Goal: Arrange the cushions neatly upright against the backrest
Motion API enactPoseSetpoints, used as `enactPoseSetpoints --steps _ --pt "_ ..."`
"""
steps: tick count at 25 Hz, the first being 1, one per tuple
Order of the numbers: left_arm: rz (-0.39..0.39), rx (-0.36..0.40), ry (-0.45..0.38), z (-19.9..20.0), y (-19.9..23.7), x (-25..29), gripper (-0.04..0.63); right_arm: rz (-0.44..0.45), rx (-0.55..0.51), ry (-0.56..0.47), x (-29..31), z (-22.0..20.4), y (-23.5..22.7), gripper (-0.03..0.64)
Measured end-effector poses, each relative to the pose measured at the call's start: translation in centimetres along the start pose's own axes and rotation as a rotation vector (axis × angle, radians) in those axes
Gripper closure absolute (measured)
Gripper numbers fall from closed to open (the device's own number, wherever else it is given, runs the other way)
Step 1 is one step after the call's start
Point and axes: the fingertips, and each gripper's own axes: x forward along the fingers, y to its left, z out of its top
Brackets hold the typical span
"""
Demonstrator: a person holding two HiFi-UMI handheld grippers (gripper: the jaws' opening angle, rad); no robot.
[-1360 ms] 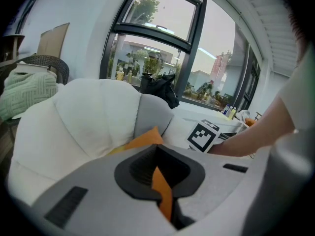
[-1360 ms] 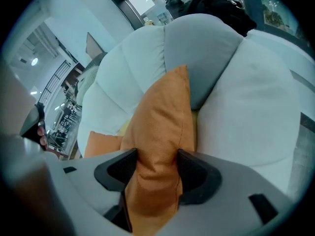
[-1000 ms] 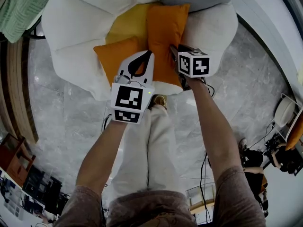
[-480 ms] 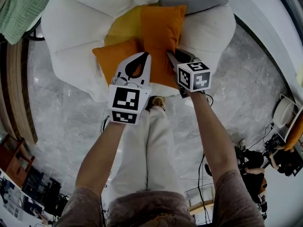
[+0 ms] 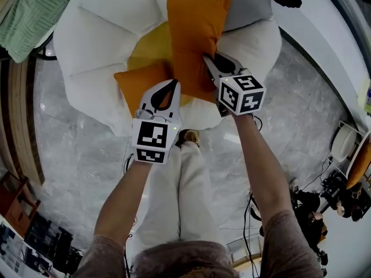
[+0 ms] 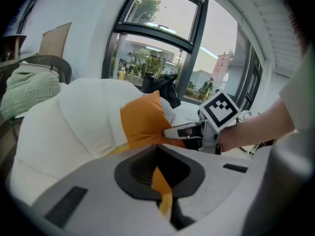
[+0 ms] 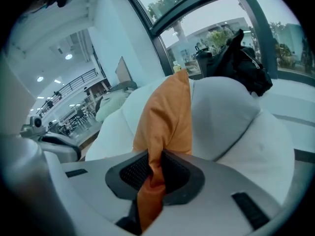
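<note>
A grey marbled floor (image 5: 75, 143) is seen under everything, and tall dark-framed windows (image 6: 157, 43) are seen behind the seat, with trees and buildings outside. The middle of the head view is filled by a white, puffy, petal-shaped sofa (image 5: 98, 33). A green knitted throw (image 5: 32, 13) is draped on a chair at its left, and a black bag (image 7: 241, 58) is set behind its backrest.

A grey cushion (image 5: 246, 4) is leaned against the backrest at the right, and a yellow cushion (image 5: 152, 48) is laid flat on the seat. The tall orange cushion (image 5: 194, 33) is held upright over the seat, its top edge up by the backrest and beside the grey cushion. Its lower corner is pinched in the narrowly closed jaws of the right gripper (image 5: 210, 63). The low orange cushion (image 5: 136, 83) is lying at the front of the seat, partly over the yellow one. A fold of its fabric is clamped in the fully closed left gripper (image 5: 169, 88).
</note>
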Motion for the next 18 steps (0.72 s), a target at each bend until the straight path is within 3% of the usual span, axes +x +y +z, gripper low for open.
enactPoseSetpoints --steps 10,18 --pt "0.002 -0.009 -0.002 -0.2 0.7 -0.2 0.591 0.031 -0.085 -0.186 0.9 9.5 -0.6 0.540" --pt "0.003 -0.008 0.004 -1.0 1.8 -0.2 0.591 0.015 -0.104 -0.271 3.1 13.5 -2.3 0.540"
